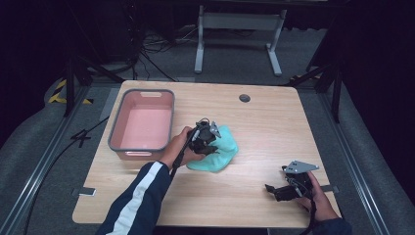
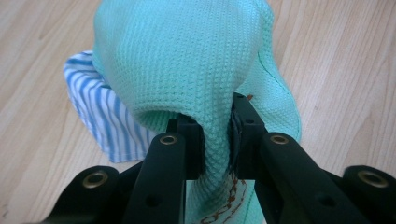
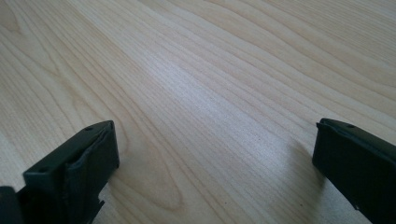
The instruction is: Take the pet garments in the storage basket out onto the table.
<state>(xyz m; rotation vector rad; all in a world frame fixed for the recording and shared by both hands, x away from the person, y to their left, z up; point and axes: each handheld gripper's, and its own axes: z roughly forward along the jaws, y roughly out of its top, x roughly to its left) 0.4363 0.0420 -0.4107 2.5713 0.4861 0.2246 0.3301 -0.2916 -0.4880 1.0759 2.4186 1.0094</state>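
A mint-green waffle-weave cloth (image 1: pixel 220 151) lies bunched near the middle of the wooden table (image 1: pixel 264 122). My left gripper (image 1: pixel 209 142) is shut on a fold of that cloth (image 2: pixel 187 60), pinched between its two black jaws in the left gripper view (image 2: pixel 215 135). A blue-and-white striped cloth (image 2: pixel 100 112) lies under the green one, peeking out at its left. My right gripper (image 1: pixel 276 188) rests low over the table's near right part; its jaws stand wide apart (image 3: pixel 215 149) with only bare wood between them.
A pink tub with a grey rim (image 1: pixel 143 122) stands on the table's left, just beside my left hand. A dark round grommet (image 1: pixel 244 98) sits near the far edge. Beyond the table stand a white frame's legs (image 1: pixel 237 39) and cables on the floor.
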